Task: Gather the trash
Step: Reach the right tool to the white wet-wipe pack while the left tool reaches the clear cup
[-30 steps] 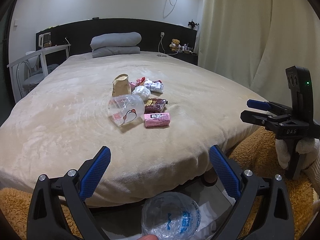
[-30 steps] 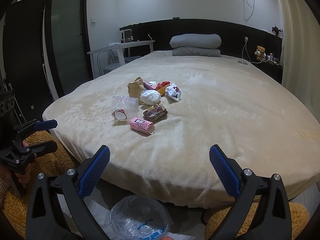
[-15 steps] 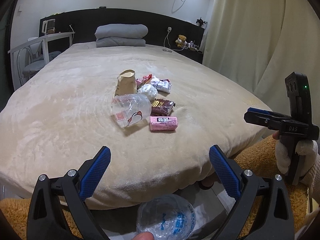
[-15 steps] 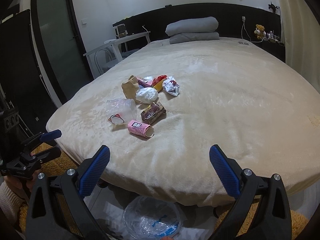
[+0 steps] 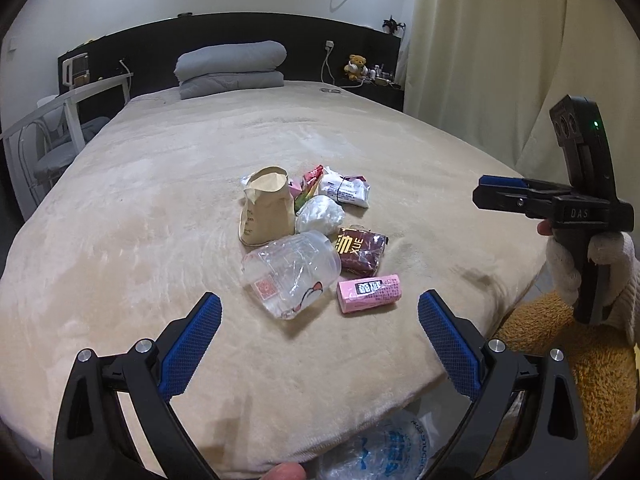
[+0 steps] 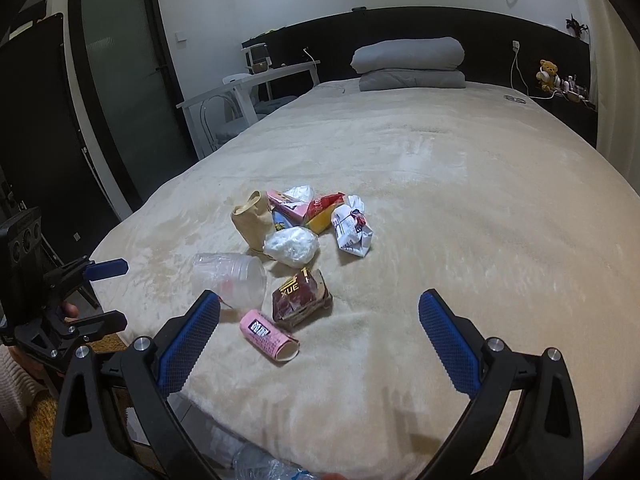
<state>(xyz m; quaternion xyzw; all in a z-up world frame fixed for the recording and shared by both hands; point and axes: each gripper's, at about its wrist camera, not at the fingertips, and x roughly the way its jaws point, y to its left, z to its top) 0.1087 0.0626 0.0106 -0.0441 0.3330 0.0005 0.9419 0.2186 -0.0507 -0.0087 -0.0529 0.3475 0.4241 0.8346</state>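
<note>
Several light scraps of trash lie clustered mid-bed: a crushed clear cup, pink carton, paper bag. The cup looks slippery and crushable; pinch its rim. Left gripper and right gripper hover spread wide, empty.

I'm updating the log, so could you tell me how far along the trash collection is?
Nothing looks collected: the cup, pink pack and wrappers all lie on the bed. Both the left gripper and right gripper are open and empty. The whole pile remains.
</note>
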